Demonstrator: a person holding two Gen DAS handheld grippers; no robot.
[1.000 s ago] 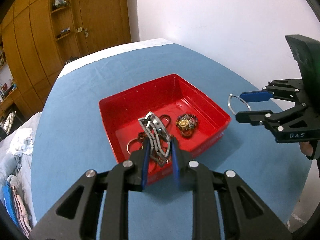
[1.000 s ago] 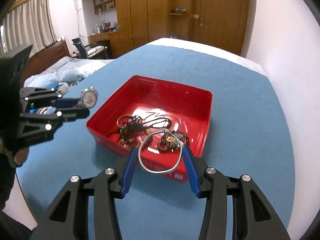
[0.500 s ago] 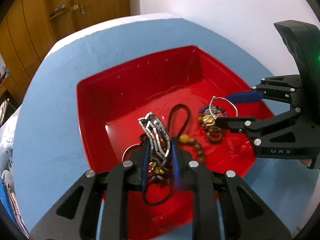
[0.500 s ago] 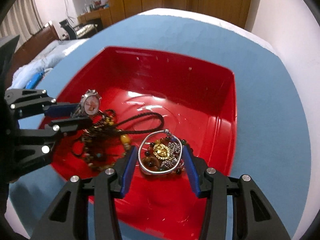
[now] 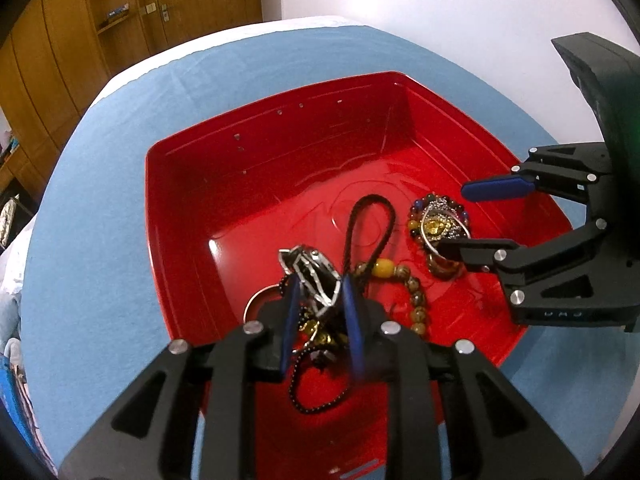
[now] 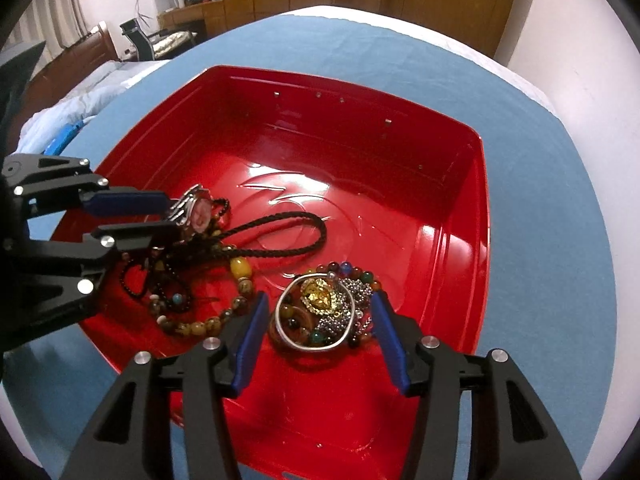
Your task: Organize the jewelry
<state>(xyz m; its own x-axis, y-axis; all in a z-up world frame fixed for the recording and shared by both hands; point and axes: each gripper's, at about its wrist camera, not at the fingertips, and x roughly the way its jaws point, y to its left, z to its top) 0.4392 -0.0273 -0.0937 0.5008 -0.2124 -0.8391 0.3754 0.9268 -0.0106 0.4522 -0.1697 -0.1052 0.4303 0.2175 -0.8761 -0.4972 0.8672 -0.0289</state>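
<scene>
Inside the red tray (image 6: 460, 216), the right gripper (image 6: 316, 320) jaws stand released around the silver bangle (image 6: 316, 322), so lift straight out; the left gripper (image 5: 318, 300), clenched on the watch (image 5: 314, 276), should release low.

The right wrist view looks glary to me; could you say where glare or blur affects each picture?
Right wrist view: white glare streaks on the red tray floor behind the jewelry; the silver bangle is sharp. Left wrist view: the left gripper fingertips look slightly smeared, with a small highlight on the tray floor; fisheye bending curves the table edge in both.
</scene>
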